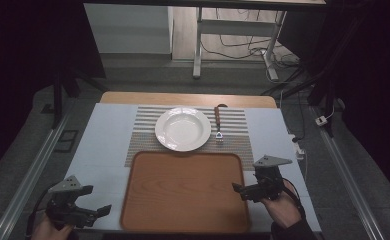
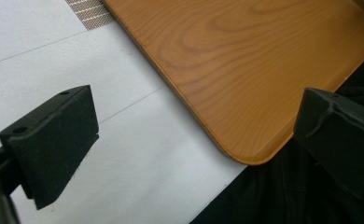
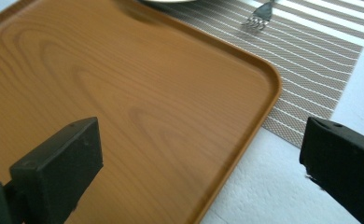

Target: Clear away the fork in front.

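The wooden tray point(image 1: 185, 192) lies between the left gripper point(image 1: 103, 210) and right gripper point(image 1: 237, 188), both wide open and empty; it looks stiff, light, slick, best pinched at its raised side rims; beyond sit a striped placemat point(image 1: 235, 142), white plate point(image 1: 183, 129), fork point(image 1: 218, 125); the room is dim.

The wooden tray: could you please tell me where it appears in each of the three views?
High view: the wooden tray lies centre bottom, between the two claws, just below the white plate.
Left gripper view: it takes up the upper right; its rounded near corner lies between the jaws.
Right gripper view: it covers the left and centre; its corner is at the right.
Shared landmark: the striped placemat.
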Tool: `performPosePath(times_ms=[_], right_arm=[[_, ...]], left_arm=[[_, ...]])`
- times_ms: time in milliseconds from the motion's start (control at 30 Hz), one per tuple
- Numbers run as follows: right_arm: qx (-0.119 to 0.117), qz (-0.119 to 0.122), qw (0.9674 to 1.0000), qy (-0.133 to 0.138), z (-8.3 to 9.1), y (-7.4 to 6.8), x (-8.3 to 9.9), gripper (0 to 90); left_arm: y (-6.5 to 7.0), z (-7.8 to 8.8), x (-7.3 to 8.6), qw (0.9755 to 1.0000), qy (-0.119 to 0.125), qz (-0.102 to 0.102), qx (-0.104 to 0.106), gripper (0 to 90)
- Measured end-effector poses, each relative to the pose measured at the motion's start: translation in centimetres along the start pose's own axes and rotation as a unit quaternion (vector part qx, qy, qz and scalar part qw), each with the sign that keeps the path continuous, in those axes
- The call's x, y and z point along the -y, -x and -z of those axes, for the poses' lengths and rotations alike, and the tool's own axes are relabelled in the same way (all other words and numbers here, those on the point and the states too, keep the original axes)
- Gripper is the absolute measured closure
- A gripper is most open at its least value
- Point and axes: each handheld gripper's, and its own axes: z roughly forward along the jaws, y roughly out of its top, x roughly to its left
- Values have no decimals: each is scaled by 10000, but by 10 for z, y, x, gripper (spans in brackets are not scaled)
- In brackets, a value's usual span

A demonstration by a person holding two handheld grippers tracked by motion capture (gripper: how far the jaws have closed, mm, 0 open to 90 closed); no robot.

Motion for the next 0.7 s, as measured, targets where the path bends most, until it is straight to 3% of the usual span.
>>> performPosePath(times_ms=[300,700], right_arm=[[193,365,9990,-174,-21,-1,-13,0],[404,816,9953,-324,-48,-1,-32,0]], left_arm=[[0,0,0,10000,-4,0,0,0],[0,0,0,10000,-7,-6,2,0]])
